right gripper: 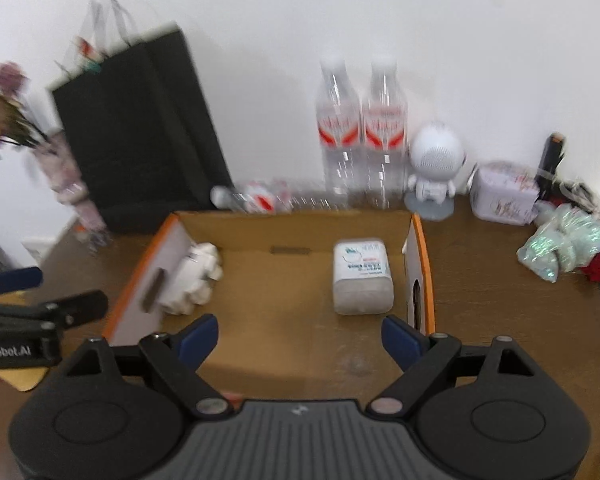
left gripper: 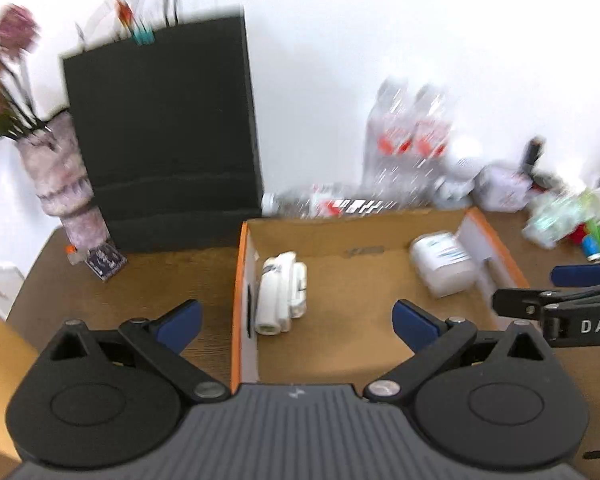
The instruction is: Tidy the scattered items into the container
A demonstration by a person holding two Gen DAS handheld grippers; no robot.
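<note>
An open cardboard box (left gripper: 239, 280) (right gripper: 425, 248) with orange edges sits on a brown table. Inside it, a white rolled bundle (left gripper: 282, 292) (right gripper: 196, 280) lies by the left wall. A white wrapped pack (left gripper: 444, 266) (right gripper: 362, 276) lies near the right wall. My left gripper (left gripper: 298, 320) hangs over the box's near left part, open, with nothing between its blue pads. My right gripper (right gripper: 300, 336) is above the box's near edge, also open and empty. Each one shows at the edge of the other's view: right gripper (left gripper: 540, 288), left gripper (right gripper: 48, 292).
A black paper bag (left gripper: 164, 132) and a vase of flowers (left gripper: 60, 184) stand behind the box on the left. Water bottles (right gripper: 360, 132), a white figurine (right gripper: 434, 168), a pale tin (right gripper: 502, 194) and crinkly plastic packets (right gripper: 560, 248) crowd the back and right.
</note>
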